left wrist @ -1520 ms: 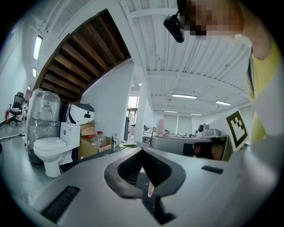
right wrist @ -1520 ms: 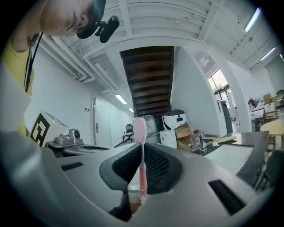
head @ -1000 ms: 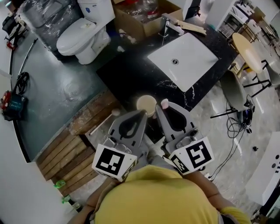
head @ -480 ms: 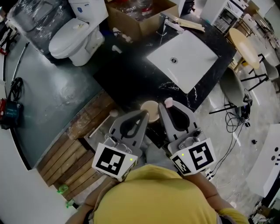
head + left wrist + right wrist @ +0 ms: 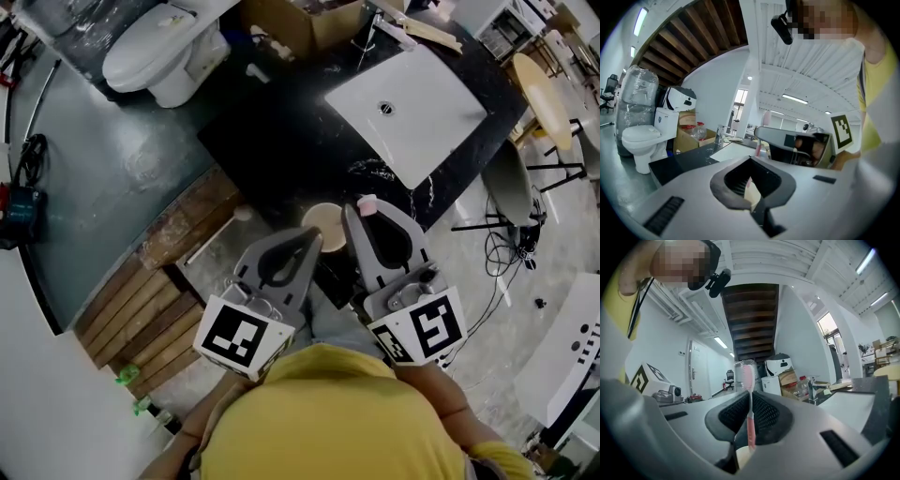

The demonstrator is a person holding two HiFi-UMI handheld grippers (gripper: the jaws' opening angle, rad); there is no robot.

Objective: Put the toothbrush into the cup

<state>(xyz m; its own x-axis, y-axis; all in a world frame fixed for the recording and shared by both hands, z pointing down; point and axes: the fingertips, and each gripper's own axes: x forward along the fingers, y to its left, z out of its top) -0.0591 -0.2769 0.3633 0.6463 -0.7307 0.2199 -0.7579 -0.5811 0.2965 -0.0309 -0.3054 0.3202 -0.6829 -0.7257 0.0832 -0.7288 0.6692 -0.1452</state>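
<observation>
Shifted towards the upper edge of the head view since half a second ago: white rectangular sink (image 5: 412, 98) and white toilet (image 5: 159, 52). Both grippers and the cup in much the same arrangement as before.

Slim pink plastic toothbrush (image 5: 749, 399), upright, bristled head uppermost, clamped by its handle between the closed jaws of the right gripper (image 5: 750, 437). In the head view, only the pink head (image 5: 367, 202) visible, just above that gripper's tip (image 5: 358, 212).

Round cream-coloured cup (image 5: 324, 223), open mouth upward, on the black stone counter (image 5: 281, 141), just beside the toothbrush and between the two gripper tips. Toothbrush outside the cup, not yet in it. Cream of the cup glimpsed through the jaw opening in both gripper views.

Left gripper (image 5: 754, 206) with jaws drawn together at the tips, nothing seen pinched between them; tip (image 5: 316, 240) at the cup's near rim, contact not discernible.

Black-and-white marker cubes at the near ends of both grippers, above a yellow shirt (image 5: 328, 422).

Sink set into the counter beyond the cup; brown cardboard box (image 5: 309, 23) farther back; toilet well apart to the left; worn wooden planks (image 5: 141, 319) on the floor, lower left.
</observation>
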